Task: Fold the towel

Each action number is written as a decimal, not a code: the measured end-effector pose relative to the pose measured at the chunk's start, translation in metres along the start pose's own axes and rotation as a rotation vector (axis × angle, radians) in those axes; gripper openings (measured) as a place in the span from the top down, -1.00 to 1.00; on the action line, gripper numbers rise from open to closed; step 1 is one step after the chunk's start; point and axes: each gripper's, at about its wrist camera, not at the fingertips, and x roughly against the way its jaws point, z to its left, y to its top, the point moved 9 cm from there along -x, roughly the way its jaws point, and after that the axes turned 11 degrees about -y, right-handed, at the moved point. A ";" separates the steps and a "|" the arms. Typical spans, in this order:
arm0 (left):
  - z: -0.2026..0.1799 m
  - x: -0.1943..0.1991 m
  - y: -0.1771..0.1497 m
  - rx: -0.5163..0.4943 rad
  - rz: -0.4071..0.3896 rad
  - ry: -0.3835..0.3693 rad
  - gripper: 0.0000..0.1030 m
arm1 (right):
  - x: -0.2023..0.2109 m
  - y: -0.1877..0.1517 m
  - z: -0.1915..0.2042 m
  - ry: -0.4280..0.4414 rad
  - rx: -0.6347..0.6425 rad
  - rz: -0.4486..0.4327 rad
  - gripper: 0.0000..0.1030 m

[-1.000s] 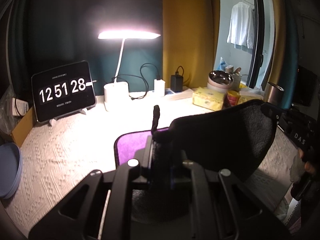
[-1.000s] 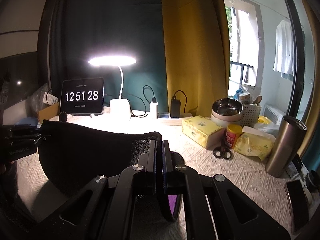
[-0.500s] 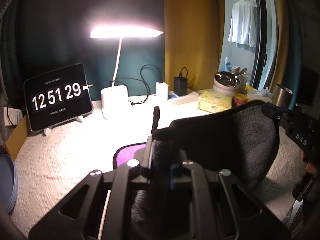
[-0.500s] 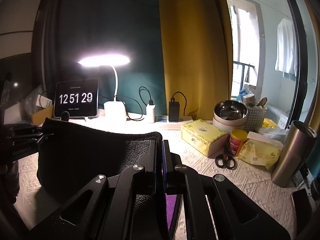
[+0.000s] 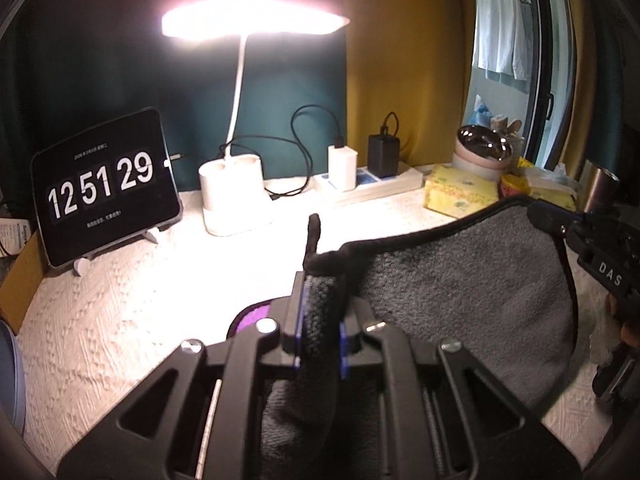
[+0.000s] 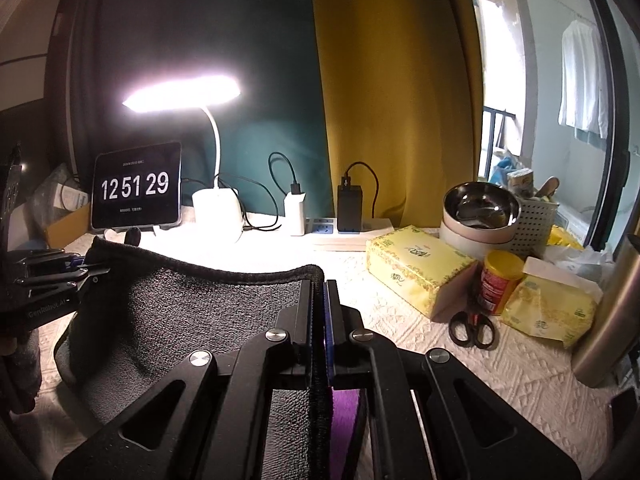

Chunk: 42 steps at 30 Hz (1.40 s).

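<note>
- The left gripper [image 5: 320, 308] is matte black plastic; its two fingers [image 5: 294, 312] carry blue pads on their inner faces.
- Behind the jaws, four silver round screw heads sit on angular black linkage arms with triangular cut-outs.
- The right gripper [image 6: 324, 312] has the same build: black frame, blue inner pads, four silver screws behind the jaws.
- Seen from the left wrist, the right gripper's side bears white letters "DAS".
- Bare fingertips [image 5: 628, 330] of the person show beside that body.
</note>
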 end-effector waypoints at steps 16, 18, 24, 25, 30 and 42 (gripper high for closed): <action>0.024 -0.065 -0.026 0.073 0.184 0.025 0.59 | -0.056 -0.029 0.006 -0.005 0.016 0.173 0.89; 0.029 -0.066 -0.026 0.101 0.184 0.027 0.56 | -0.061 -0.031 0.004 -0.016 0.016 0.199 0.89; 0.035 -0.064 -0.024 0.121 0.180 0.049 -0.32 | -0.067 -0.033 0.001 -0.056 0.019 0.237 0.89; 0.035 -0.063 -0.023 0.125 0.176 0.049 -0.42 | -0.068 -0.033 0.000 -0.064 0.019 0.243 0.89; 0.036 -0.056 -0.021 0.133 0.170 0.050 -0.46 | -0.073 -0.037 -0.001 -0.092 0.030 0.275 0.89; 0.042 -0.027 -0.006 0.187 0.097 0.050 -0.80 | -0.070 -0.034 -0.011 -0.173 0.018 0.268 0.42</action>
